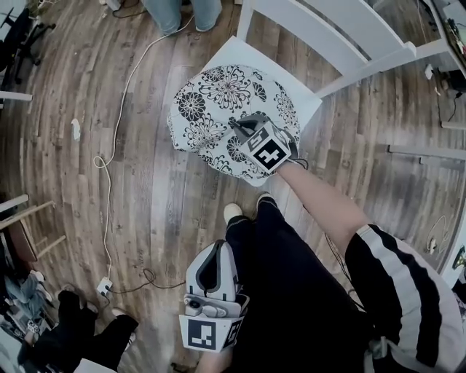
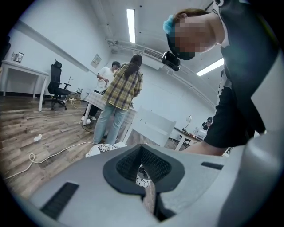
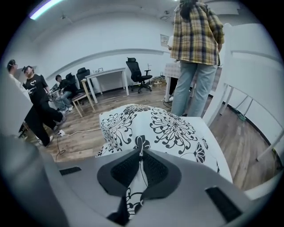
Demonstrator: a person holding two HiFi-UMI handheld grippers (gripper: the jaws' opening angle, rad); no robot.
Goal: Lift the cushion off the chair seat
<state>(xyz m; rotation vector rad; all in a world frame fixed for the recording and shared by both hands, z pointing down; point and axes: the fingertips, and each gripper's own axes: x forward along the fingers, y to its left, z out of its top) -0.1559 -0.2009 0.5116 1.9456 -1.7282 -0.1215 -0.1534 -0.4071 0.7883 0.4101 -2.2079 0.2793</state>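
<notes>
Where the right tool (image 1: 237,122) clamps it, the white, black-flowered cushion (image 1: 215,95) puckers; the left tool (image 1: 216,248) is closed, empty.

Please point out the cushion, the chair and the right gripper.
cushion (image 1: 211,109), head view, middle of flowered top
chair (image 1: 229,52), head view, bare seat corner
right gripper (image 1: 239,124), head view, between its fingertips

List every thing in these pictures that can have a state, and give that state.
chair, upright, seat mostly covered by the cushion
cushion, near edge pinched and drawn up, the rest lying on the chair
right gripper, shut on the cushion's fabric
left gripper, shut, holding nothing, away from the chair
white cable, lying loose on the floor
</notes>
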